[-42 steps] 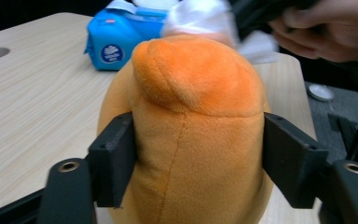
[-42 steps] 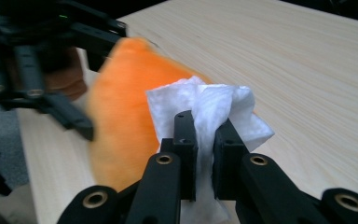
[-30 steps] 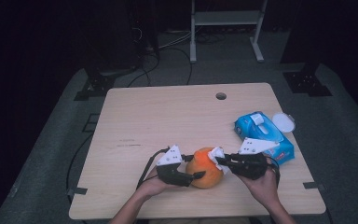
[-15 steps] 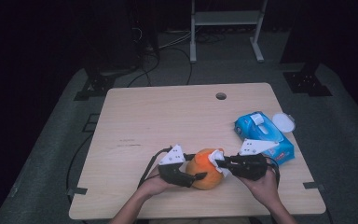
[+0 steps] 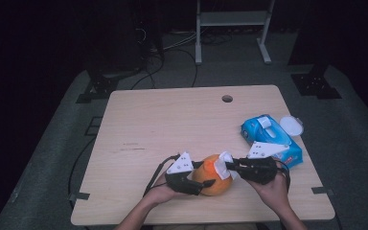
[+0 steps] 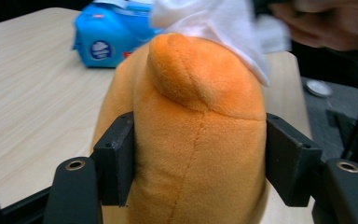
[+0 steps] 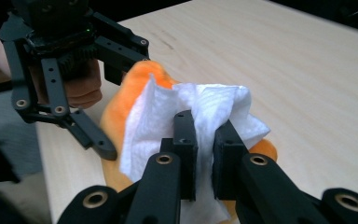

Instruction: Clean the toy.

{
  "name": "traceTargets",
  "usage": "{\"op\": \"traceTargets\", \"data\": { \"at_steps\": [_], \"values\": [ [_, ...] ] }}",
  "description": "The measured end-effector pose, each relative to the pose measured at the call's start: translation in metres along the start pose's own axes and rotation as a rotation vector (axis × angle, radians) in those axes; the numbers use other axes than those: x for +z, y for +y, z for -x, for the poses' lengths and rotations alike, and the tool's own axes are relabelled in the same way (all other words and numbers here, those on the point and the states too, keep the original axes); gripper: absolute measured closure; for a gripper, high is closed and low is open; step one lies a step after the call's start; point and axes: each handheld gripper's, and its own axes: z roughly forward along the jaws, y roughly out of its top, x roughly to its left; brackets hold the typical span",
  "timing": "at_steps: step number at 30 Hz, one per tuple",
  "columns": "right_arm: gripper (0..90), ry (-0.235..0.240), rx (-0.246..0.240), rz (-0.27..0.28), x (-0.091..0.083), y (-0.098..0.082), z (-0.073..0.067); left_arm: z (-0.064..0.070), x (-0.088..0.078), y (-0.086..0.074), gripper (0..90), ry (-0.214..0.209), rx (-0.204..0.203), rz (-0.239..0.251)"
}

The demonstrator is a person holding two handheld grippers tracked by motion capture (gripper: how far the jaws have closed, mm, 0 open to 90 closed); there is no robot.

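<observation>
A: Left gripper [image 5: 199, 178] has the orange plush toy [image 5: 213, 175] squeezed between its jaws, which have just closed in a touch, down at six o'clock on the surface [image 5: 172, 124].

B: And the right gripper [image 5: 232, 166]?

A: Jaws pinched tight on a white tissue [image 5: 223, 165], pressed against the toy's top. Blue tissue pack [image 5: 270, 141] lies near, at three o'clock.

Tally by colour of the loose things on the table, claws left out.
Orange: 1, plush toy
White: 2, tissue, round lid
Blue: 1, wipes pack
Total: 4
</observation>
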Motion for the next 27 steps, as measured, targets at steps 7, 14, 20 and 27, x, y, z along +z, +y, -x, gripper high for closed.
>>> {"op": "traceTargets", "data": {
  "at_steps": [7, 14, 20, 27],
  "values": [
    [81.4, 0.026, 0.005, -0.002, 0.001, -0.005, 0.0, -0.004, -0.006, 0.001, 23.8, -0.056, 0.007, 0.013],
    [81.6, 0.007, -0.064, -0.001, -0.001, 0.003, -0.014, 0.002, -0.003, 0.0, 36.1, -0.02, 0.037, 0.001],
    [81.8, 0.048, -0.143, 0.0, 0.001, 0.01, -0.032, 0.005, -0.003, -0.001, 39.0, -0.023, 0.061, -0.008],
    [81.9, -0.014, -0.043, -0.021, -0.005, -0.003, -0.001, 0.004, -0.004, -0.003, 37.8, -0.052, 0.06, 0.002]
  ]
}}
